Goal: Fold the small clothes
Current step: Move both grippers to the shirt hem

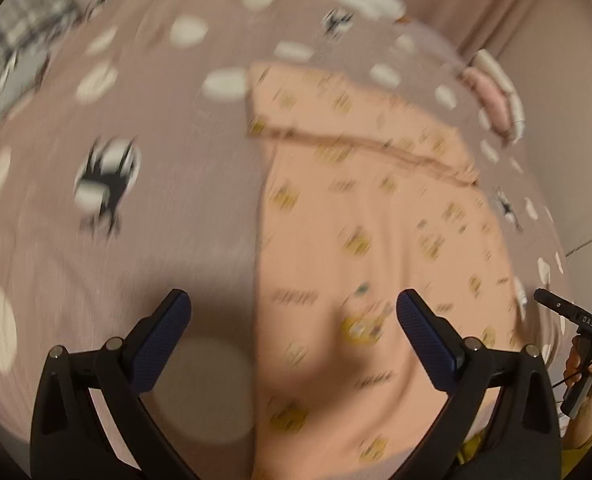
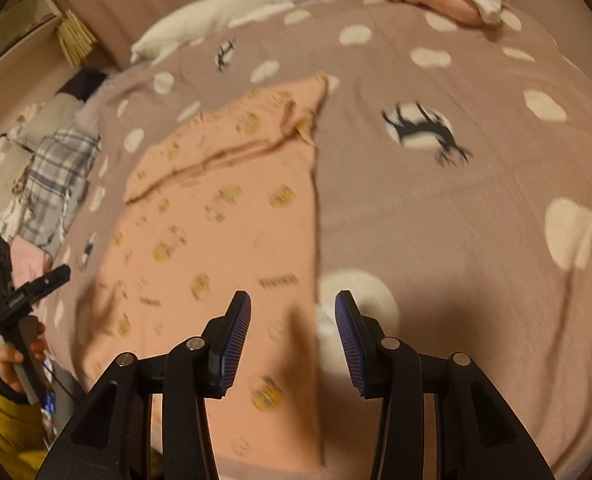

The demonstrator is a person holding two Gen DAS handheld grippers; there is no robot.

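A peach garment (image 1: 360,216) with small yellow prints is lying flat on a bed (image 1: 167,208) covered in a mauve spotted sheet. It is already partly folded, with a flap turned across its far end. Its long axis is running away from the person, toward the head of the bed.

The left tool (image 1: 293,312) is hanging with its jaws spread wide and empty, straddling the garment's near left edge: one finger is over the sheet, the other over the cloth.

The right tool (image 2: 292,312) is standing partly open, pinching nothing, its jaws bracketing the garment's near right edge.

Both pictures are blurred. Whether either tool is touching the cloth cannot be told.

Each tool is sitting nearest its own side edge, at the near end of the bed. The next fold is probably calling for pinching both near corners and carrying them toward the far end.
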